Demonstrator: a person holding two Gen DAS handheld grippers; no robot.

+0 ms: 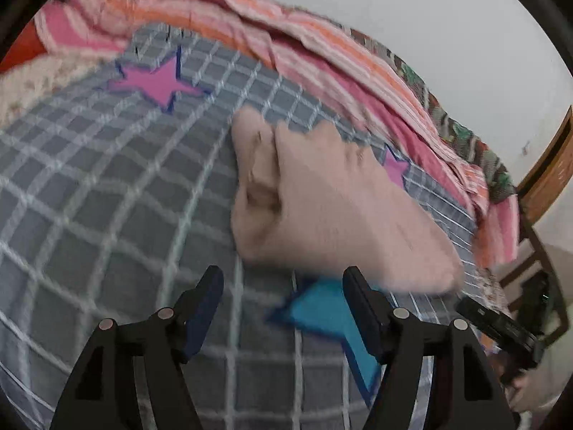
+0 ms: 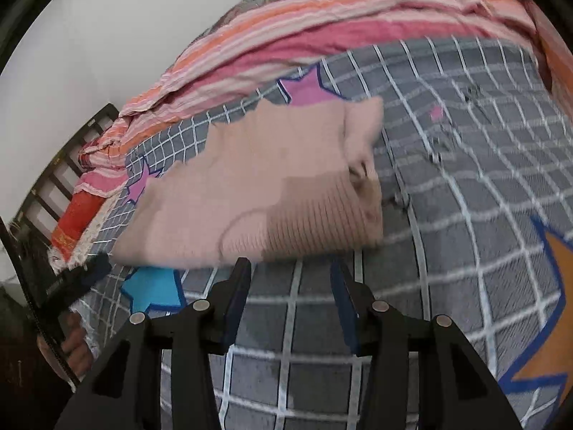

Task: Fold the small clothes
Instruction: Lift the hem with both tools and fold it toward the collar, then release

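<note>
Pink knit garment (image 2: pixel 272 179) lying partly folded on checked bed sheet (image 2: pixel 465 215); left gripper (image 1: pixel 283 279) and right gripper (image 2: pixel 290 272) both open, empty, just short of its near edge; further folding seemingly left.

A pale pink ribbed knit garment (image 1: pixel 333 208) lies folded (one end bunched into rolls) on a grey checked bedsheet (image 1: pixel 107 197) printed with stars.

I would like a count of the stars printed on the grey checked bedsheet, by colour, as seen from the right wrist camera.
Pink stars: 2
Blue star: 1
Orange star: 1
Total on the grey checked bedsheet: 4 stars
</note>
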